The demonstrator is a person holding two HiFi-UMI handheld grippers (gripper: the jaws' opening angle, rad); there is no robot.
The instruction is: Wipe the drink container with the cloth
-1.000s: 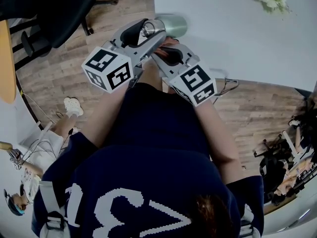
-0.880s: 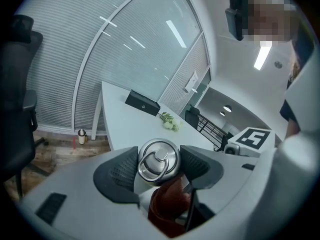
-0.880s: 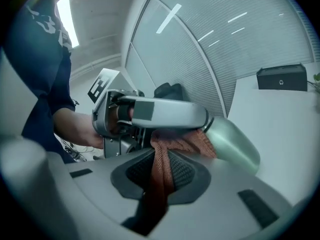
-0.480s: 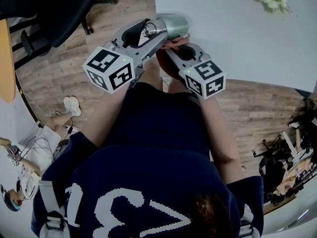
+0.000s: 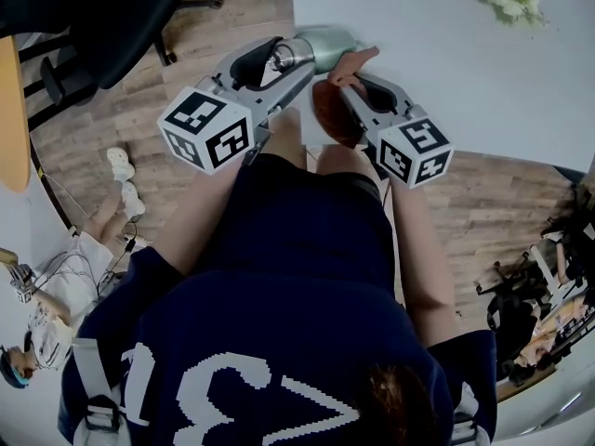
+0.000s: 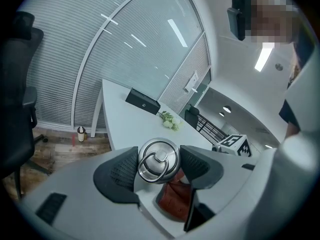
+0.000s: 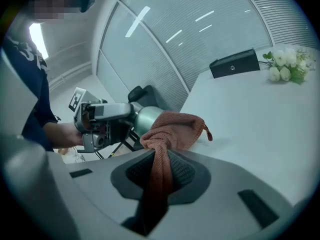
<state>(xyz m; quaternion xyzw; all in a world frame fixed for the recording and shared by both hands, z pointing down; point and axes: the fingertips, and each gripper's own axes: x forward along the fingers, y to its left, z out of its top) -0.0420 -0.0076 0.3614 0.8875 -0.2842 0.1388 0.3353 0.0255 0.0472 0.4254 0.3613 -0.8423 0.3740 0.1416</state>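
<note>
White desk (image 5: 483, 91). Left gripper (image 6: 159, 165): fingers (image 6: 122, 171) clenched on the steel drink container (image 6: 157, 159) at its lid end, with the body held out level at the desk's near corner. Right gripper (image 7: 161, 173): fingers (image 7: 185, 175) pinching the rust-red cloth (image 7: 172, 129), bunched just beside the container's side; contact unconfirmed. Reads as mid-wipe. Next stroke likely wants the cloth pressed on and drawn along the body.

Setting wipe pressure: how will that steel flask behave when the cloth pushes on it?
Steel flask looks rigid, so it likely won't dent. Its smooth round wall may twist or slip in the left tongs, which grip just one end. Set down on its side, it would probably roll.
</note>
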